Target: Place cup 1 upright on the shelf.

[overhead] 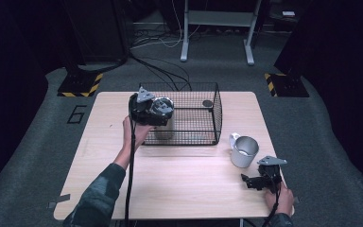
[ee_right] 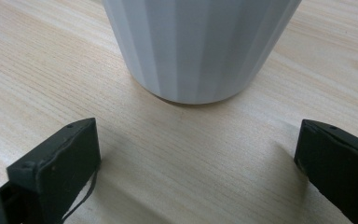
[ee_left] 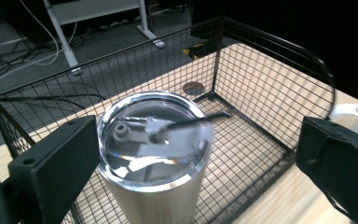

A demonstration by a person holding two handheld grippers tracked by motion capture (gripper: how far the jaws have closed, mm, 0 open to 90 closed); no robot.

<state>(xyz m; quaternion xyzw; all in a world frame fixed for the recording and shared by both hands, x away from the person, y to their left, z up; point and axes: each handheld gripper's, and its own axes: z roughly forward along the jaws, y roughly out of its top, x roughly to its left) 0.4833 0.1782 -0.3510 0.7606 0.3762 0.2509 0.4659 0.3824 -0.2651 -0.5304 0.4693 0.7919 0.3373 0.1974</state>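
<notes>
The left claw stands open around the steel tumbler, upright inside the wire basket, probably to release it. The right claw, open too, waits before the white mug on the surface.

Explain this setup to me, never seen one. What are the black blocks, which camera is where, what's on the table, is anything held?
No robot here: a person holds a two-jaw gripper in each hand. The high view looks down on the wooden table from above the person's side. The other two views come from cameras riding on the grippers; the black blocks at their bottom corners are each gripper's own jaws.

The left gripper is at the near left corner of a black wire basket. Its view shows a steel tumbler with a clear lid standing inside the basket, between jaws spread wide; one jaw is at the lid's rim, but nothing is clamped.

The right gripper rests low on the table, jaws open, pointing at a white mug just ahead. Neither gripper holds anything.
</notes>
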